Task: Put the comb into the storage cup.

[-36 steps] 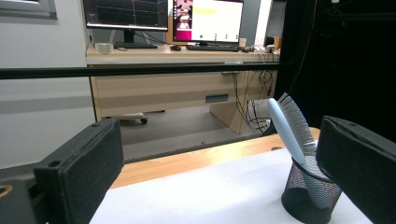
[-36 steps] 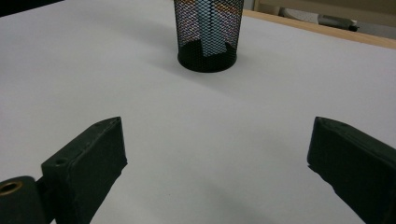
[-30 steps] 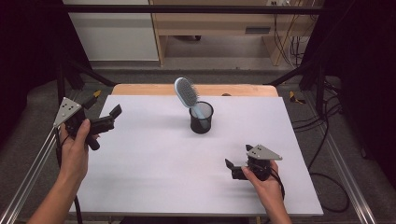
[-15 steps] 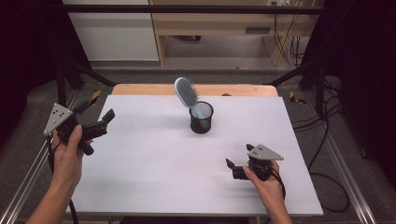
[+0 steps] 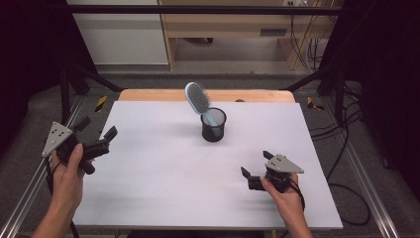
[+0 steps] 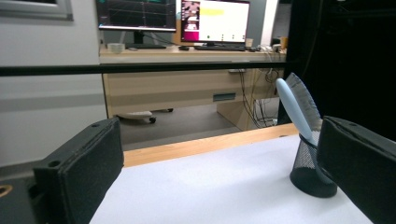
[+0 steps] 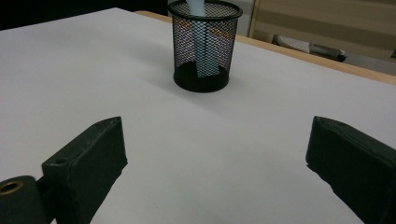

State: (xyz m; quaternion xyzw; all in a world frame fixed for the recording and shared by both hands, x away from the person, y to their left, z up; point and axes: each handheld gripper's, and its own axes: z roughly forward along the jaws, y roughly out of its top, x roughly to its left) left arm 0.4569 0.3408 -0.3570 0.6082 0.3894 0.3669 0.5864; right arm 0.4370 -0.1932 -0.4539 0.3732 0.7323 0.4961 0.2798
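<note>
Hairbrush (image 5: 196, 96) stood in mesh cup (image 5: 213, 126) | both grippers (image 5: 95, 138) (image 5: 254, 166) spread, empty | handle to be gripped above rim, lifted straight.

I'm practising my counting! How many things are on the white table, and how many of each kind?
Hairbrush: 1, light blue, standing handle-down in the cup
Mesh cup: 1, black
Hand-held gripper: 2, left hand-held gripper at the table's left edge and right hand-held gripper near its front right, both open
Total: 4
</note>
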